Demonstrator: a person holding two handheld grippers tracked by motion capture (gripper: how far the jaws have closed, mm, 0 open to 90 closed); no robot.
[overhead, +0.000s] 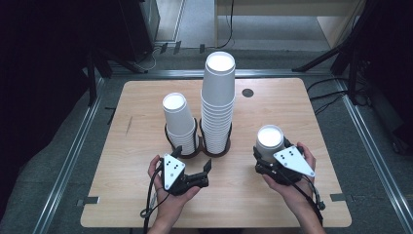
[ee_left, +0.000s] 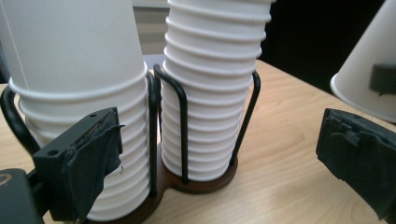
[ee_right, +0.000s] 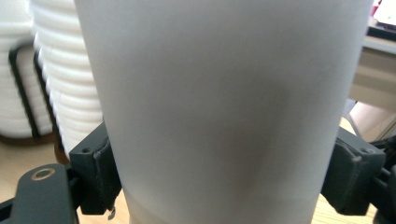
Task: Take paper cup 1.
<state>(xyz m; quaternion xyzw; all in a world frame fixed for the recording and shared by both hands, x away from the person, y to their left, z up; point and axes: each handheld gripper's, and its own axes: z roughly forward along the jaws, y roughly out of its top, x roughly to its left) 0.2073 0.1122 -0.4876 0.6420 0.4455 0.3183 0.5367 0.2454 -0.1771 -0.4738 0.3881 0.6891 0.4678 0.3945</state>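
Note:
Two stacks of upside-down white paper cups stand in a black wire holder at mid-table, a short stack and a tall stack. My left gripper is open just in front of the holder, and nothing is between its jaws. In the left gripper view, the short stack and tall stack rise close ahead of that gripper. My right gripper is shut on a single upside-down cup, held low at the table's right. Both pads press the cup's wall.
The wooden table has a dark round hole near its far edge. Metal floor rails run along its sides, and dark stands with cables are behind it. The held cup is off to the right of the left gripper's jaws.

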